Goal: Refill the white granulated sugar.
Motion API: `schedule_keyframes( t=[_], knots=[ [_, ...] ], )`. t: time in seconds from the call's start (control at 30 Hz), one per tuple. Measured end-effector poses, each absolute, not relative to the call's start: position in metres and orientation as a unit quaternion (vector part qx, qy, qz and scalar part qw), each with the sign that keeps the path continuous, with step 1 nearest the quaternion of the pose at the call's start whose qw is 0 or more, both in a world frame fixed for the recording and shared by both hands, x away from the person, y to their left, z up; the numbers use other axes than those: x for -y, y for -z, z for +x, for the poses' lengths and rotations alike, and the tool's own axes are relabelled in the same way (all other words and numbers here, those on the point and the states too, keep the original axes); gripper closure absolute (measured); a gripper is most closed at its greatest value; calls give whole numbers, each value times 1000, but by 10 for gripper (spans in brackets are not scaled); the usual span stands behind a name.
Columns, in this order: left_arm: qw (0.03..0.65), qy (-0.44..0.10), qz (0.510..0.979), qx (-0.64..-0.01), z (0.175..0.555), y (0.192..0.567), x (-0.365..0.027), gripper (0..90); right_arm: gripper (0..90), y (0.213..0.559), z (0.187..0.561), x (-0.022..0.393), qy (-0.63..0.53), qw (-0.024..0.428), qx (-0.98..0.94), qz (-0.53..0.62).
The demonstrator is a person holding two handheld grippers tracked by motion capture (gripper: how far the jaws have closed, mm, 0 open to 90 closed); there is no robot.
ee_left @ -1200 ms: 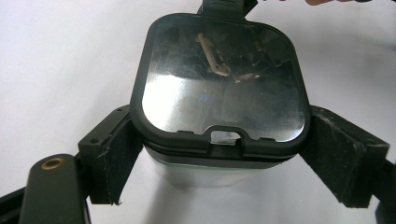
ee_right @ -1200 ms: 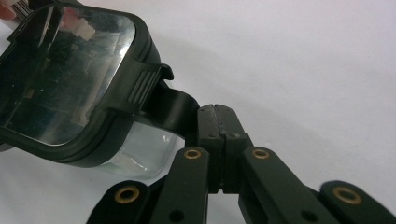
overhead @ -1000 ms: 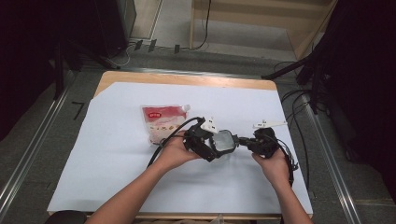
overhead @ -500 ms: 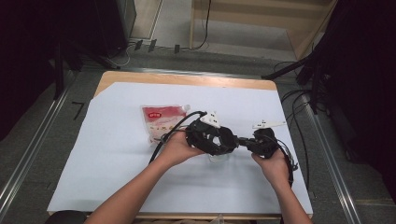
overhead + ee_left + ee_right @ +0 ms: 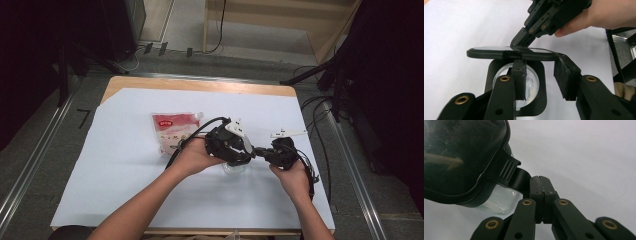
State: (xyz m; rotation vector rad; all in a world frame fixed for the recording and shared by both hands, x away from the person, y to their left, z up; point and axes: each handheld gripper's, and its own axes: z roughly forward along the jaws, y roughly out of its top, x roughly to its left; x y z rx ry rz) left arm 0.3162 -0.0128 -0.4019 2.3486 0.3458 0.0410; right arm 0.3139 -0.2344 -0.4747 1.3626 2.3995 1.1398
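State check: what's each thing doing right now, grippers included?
Right gripper: shut on the lid's tab.
Left gripper: jaws have just been closing, part open just under the lid's edge, with nothing pinched between the pads.
Lid: held level by its tab, over the container; can't tell if it is seated.
Container: clear, upright, looks empty.
Pouch: lying flat on the table, untouched.

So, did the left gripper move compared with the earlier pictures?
Yes. The left gripper, its fingers just closing around the clear black-lidded container, shifted right, away from the red-and-white pouch.
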Motion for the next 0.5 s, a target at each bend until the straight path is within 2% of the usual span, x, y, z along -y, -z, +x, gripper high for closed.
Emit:
schedule_keyframes(
  t=[0.13, 0.5],
  knots=[
    [376, -15, 917, -132, 316, 397, 17, 688, 900, 475, 314, 235, -383, 76, -801, 454],
    [380, -2, 916, -128, 321, 391, 37, 733, 900, 475, 312, 236, -385, 69, -800, 455]
  ],
)
